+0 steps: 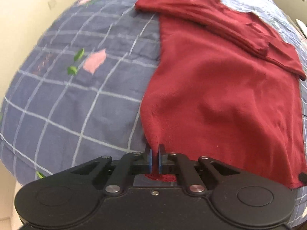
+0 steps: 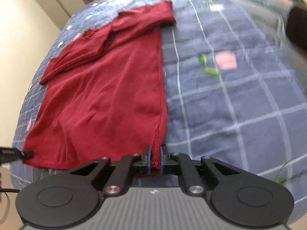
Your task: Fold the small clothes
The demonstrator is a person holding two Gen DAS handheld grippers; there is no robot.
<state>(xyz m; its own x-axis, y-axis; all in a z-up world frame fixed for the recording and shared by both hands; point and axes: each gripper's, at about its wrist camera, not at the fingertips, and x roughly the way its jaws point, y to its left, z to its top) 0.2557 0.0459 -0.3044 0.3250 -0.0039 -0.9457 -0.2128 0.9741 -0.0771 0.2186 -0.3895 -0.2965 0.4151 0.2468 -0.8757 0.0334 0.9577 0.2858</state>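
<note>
A dark red long-sleeved top (image 1: 220, 88) lies flat on a blue checked quilt (image 1: 76, 99), its sleeves folded across the far end. My left gripper (image 1: 154, 156) is shut on the near left hem corner of the top. My right gripper (image 2: 155, 156) is shut on the near right hem corner of the same red top (image 2: 107, 99). The right gripper's tip shows at the far hem corner in the left wrist view (image 1: 302, 177), and the left gripper's tip shows in the right wrist view (image 2: 28, 154).
The quilt (image 2: 230, 105) has pink and green flower prints and covers a bed. A cream wall (image 1: 23, 19) stands to the left and a dark blurred object (image 2: 297, 26) sits at the upper right of the right wrist view.
</note>
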